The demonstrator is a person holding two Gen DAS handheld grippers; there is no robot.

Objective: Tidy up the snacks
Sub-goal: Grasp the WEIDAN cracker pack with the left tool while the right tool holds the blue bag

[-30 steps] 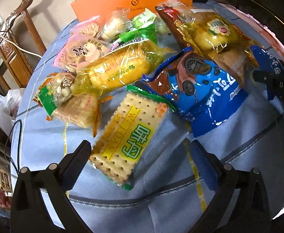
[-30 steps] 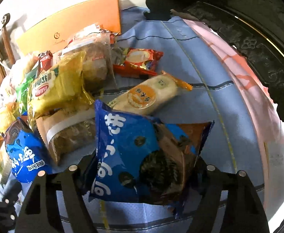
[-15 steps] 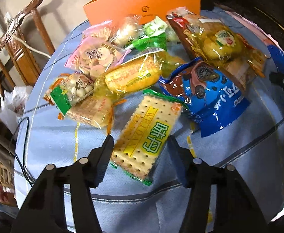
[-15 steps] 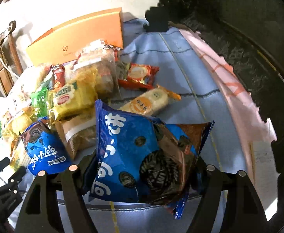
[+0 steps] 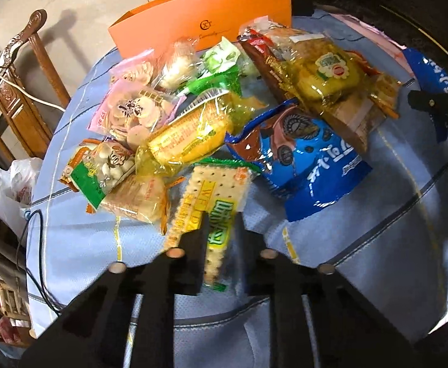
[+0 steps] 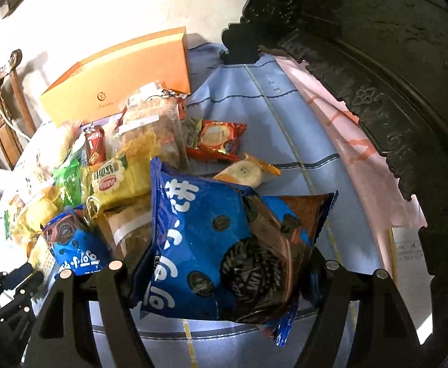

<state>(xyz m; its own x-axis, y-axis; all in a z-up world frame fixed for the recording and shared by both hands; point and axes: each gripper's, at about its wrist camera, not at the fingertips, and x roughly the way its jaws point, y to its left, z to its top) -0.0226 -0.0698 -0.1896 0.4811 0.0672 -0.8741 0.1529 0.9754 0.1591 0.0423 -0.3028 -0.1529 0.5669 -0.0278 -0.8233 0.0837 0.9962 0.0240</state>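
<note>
Left gripper (image 5: pixel 220 239) has just been closing its jaws and they're now pinched narrow on the near end of the cracker pack (image 5: pixel 211 211), the yellow-green one lying flat on the blue tabletop (image 5: pixel 377 260) at the front edge of the snack pile. Right gripper (image 6: pixel 224 273) has jaws fairly wide but clamped on a puffy blue cookie bag (image 6: pixel 224 245), which hangs clear of the cloth w/ its bottom corner drooping below the jaws. A 2nd blue bag (image 5: pixel 309 165) of the same kind sits just beside the crackers, partly tucked under a yellow-wrapped pack (image 5: pixel 328 76); an orange box (image 5: pixel 205 24) stands at the far side of the pile. Step in hand, as I read it: lift the crackers out w/o dragging neighbours. Grip looks to be on one end only, so pack will likely tip or swing once it's up; lift slow and straight, keep it low until the far end clears the yellow corn-like pack (image 5: pixel 190 141) and the rice-cracker packet (image 5: pixel 135 196) touching its left side. Crackers are brittle, so don't squeeze harder. Keep right gripper steady and apart from the left so the two bags don't bump. Can't tell where sorted items are meant to go.
</note>
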